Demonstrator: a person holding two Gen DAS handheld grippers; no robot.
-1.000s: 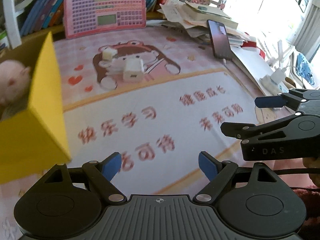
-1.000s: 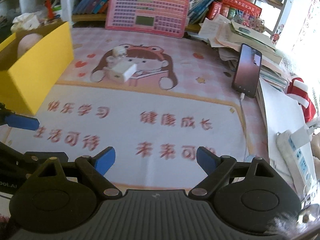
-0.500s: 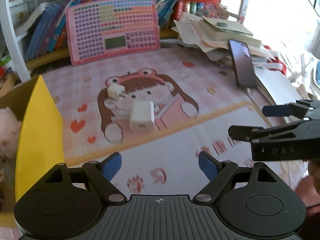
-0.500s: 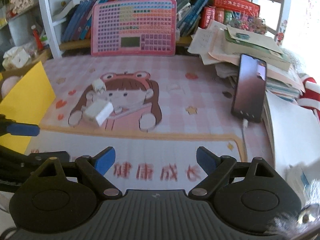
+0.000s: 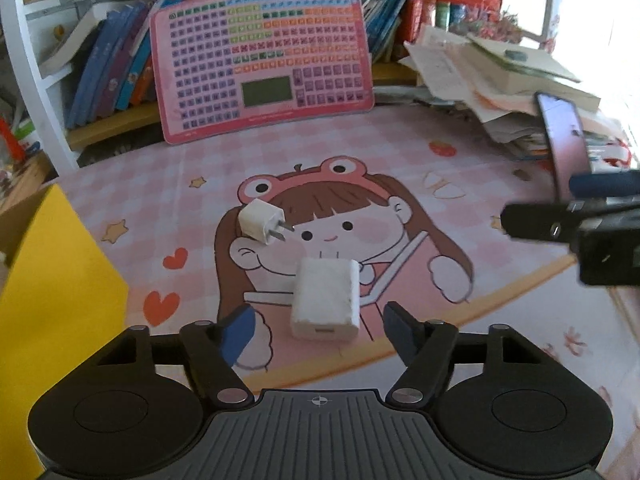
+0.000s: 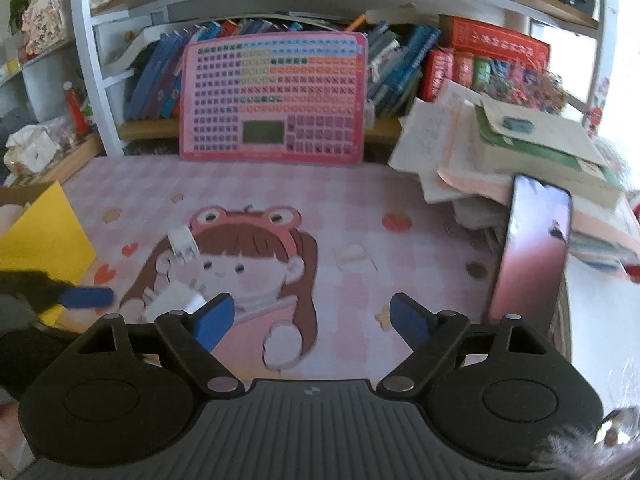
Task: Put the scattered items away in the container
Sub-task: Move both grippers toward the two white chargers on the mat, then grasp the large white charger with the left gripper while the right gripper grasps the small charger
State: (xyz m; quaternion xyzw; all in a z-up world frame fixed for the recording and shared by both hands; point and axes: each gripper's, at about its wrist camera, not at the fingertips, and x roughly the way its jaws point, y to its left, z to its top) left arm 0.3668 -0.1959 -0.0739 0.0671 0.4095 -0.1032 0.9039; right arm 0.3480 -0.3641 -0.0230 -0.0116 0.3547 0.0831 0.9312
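Left wrist view: left gripper (image 5: 320,330) jaws closing; the large white charger block (image 5: 325,299) lies between the blue pads but neither pad touches it, a gap shows on both sides. Block rests flat on the pink cartoon desk mat (image 5: 400,168), port end toward the camera. Small white plug adapter (image 5: 262,225) lies just beyond it on the mat, prongs pointing right, apart from the block. Yellow container (image 5: 60,300) stands at the left edge of the mat, near the left finger; its inside is not visible from here. Right gripper (image 5: 568,208) enters from the right, above the mat, well apart from both chargers.

Right wrist view: right gripper (image 6: 312,320) spread wide, nothing between the pads, only mat below. Dark phone (image 6: 528,248) leans against the paper stack (image 6: 500,148) at right. Pink keyboard toy (image 6: 276,96) stands upright against the bookshelf at the back. Frame is motion-blurred
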